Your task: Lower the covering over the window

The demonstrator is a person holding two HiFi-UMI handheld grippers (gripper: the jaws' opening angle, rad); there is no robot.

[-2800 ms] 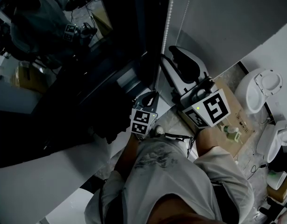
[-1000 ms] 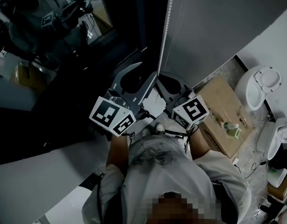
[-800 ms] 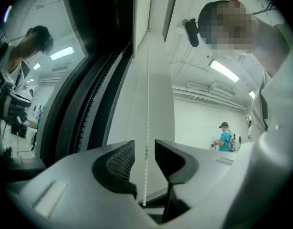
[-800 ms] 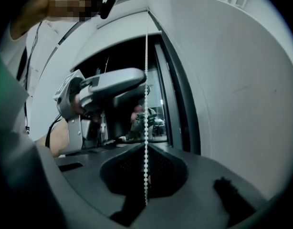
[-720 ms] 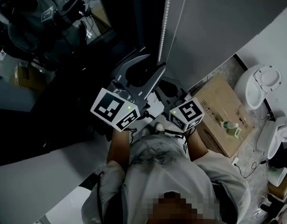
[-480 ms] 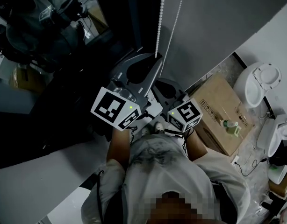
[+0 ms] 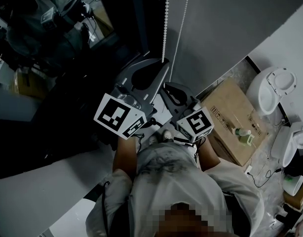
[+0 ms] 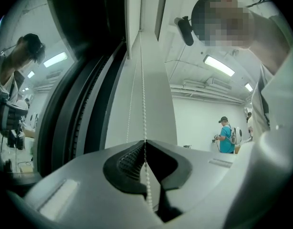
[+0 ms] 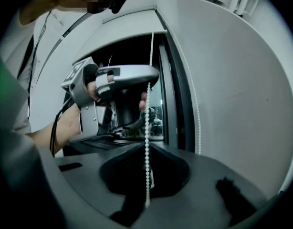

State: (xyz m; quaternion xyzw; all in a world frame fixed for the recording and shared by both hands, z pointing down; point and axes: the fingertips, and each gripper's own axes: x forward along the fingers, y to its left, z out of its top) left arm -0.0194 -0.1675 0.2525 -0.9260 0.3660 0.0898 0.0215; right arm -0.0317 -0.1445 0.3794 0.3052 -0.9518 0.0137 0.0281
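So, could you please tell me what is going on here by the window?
A person with a gripper in each hand is working the bead chain of a grey roller blind beside the dark window. The right gripper is shut on the chain. The left gripper, higher on the same strand, has just been closing its jaws, which pinch the chain too. Both grips are set for a pull.

Window (image 7: pixel 62 68) at left, blind (image 7: pixel 230 28) at right, chain (image 7: pixel 166 23) hanging between them, just before blind's left edge. On chain: left gripper (image 8: pixel 145 142) higher, jaws just closed onto it; right gripper (image 9: pixel 147 144) just below, nearer blind. Below right of blind: box (image 7: pixel 235 117), bottle (image 7: pixel 245 136) on top. Person (image 7: pixel 166 181) behind both grippers.
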